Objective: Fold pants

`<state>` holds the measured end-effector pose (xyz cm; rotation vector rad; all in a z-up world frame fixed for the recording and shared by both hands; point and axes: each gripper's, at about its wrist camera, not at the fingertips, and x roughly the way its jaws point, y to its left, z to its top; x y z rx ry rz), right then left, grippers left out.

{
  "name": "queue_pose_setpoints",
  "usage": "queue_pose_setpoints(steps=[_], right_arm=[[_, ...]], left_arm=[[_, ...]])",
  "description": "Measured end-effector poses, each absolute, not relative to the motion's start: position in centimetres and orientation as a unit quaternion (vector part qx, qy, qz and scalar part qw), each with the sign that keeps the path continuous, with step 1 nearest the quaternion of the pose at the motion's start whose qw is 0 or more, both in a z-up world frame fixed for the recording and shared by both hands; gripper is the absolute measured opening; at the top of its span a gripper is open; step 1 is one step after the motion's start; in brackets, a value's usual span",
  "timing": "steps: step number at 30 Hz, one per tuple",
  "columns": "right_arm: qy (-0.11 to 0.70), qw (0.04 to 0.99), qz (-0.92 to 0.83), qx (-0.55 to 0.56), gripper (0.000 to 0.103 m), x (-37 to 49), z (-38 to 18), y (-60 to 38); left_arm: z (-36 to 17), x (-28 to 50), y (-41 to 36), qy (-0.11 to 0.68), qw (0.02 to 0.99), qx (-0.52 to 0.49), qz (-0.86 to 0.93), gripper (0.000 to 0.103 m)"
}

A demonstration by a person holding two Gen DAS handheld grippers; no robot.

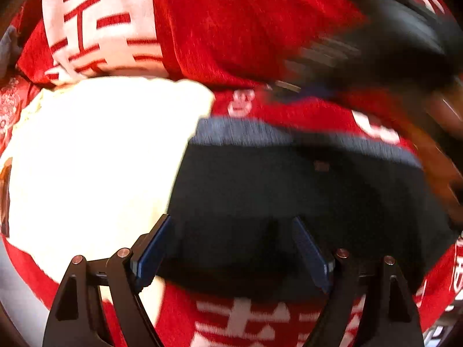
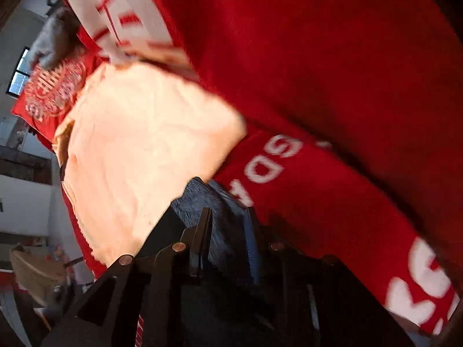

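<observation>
The dark navy pants (image 1: 289, 190) lie folded on a red blanket (image 1: 231, 29) with big white characters, just right of a pale cream cloth (image 1: 95, 159) that glows in strong light. Their grey-blue waistband (image 1: 246, 133) runs along the far edge. My left hand-held gripper (image 1: 234, 248) hangs over the near edge of the pants with its blue pads (image 1: 153, 254) set wide apart — nothing pinched between them, just dark fabric below.

My right hand-held gripper (image 2: 228, 240) stands narrow, and a fold of the blue pants cloth (image 2: 220, 217) rises between its fingers; whether the pads actually press on it I cannot tell through the blur. From the left wrist view that right tool shows as a dark smear at the far right, above the waistband. Beyond the cream cloth, to the far left, sits a red patterned cushion (image 2: 49, 92) — past it a window (image 2: 20, 72) in a pale wall.
</observation>
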<state>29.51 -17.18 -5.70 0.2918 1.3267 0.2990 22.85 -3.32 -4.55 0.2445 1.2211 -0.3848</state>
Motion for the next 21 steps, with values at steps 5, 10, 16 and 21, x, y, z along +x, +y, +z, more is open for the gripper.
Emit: queue_pose_setpoints(steps=[5, 10, 16, 21], right_arm=[[0.626, 0.755, 0.073, 0.178, 0.025, 23.9, -5.7, -23.5], [0.652, 0.727, -0.091, 0.196, 0.024, 17.2, -9.0, -31.5], [0.537, 0.705, -0.157, 0.435, 0.025, 3.4, -6.7, -40.1], [0.503, 0.632, -0.109, 0.579, 0.025, -5.1, -8.8, -37.1]], left_arm=[[-7.1, 27.5, -6.3, 0.579, 0.789, 0.134, -0.159, 0.084], [-9.1, 29.6, -7.8, 0.603, 0.773, 0.144, -0.138, 0.084], [-6.4, 26.9, -10.3, 0.591, 0.77, 0.17, -0.171, 0.084], [-9.1, 21.9, -12.5, 0.596, 0.755, 0.202, -0.183, 0.089]])
